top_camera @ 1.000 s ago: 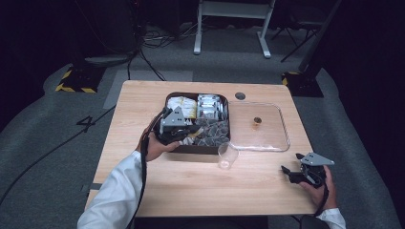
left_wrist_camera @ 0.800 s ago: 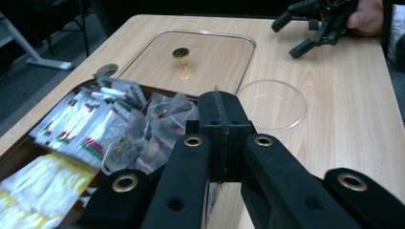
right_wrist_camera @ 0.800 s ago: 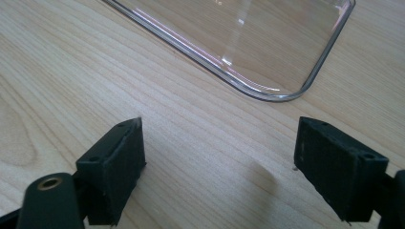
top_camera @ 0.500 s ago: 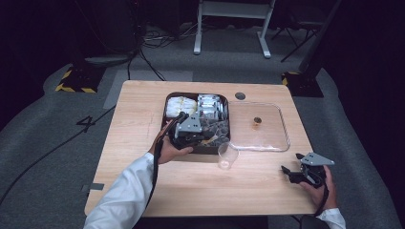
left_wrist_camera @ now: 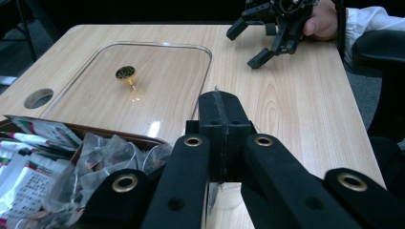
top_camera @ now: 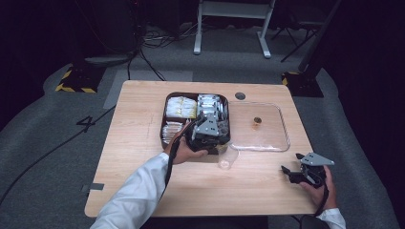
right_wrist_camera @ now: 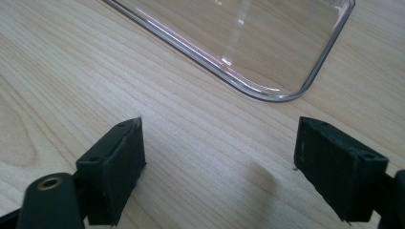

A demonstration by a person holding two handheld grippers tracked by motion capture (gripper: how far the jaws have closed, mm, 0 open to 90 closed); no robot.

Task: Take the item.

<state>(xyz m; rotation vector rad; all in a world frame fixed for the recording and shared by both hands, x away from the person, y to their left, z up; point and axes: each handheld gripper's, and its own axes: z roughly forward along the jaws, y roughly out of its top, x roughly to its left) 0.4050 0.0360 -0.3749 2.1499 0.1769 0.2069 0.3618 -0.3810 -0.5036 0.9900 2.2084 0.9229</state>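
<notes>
Pale wood table [top_camera: 143,157] seen from above, holding a dark tray [top_camera: 166,106] of packets at its centre. The lid [top_camera: 277,138], clear plastic with a small gold knob, lies flat just beside the tray at its three o'clock, so the tray is already open. A clear glass cup [top_camera: 228,160] stands near the tray's five o'clock corner, and it looks empty. The left gripper [left_wrist_camera: 220,121] hangs over that corner, jaws pressed together on a thin clear sachet [left_wrist_camera: 213,191] whose edge shows below them, above the cup. So a sachet seems picked and nearly carried across; releasing it into the cup is probably what remains. The right gripper [right_wrist_camera: 217,162] rests at the table's four o'clock, jaws spread wide, holding nothing.
</notes>
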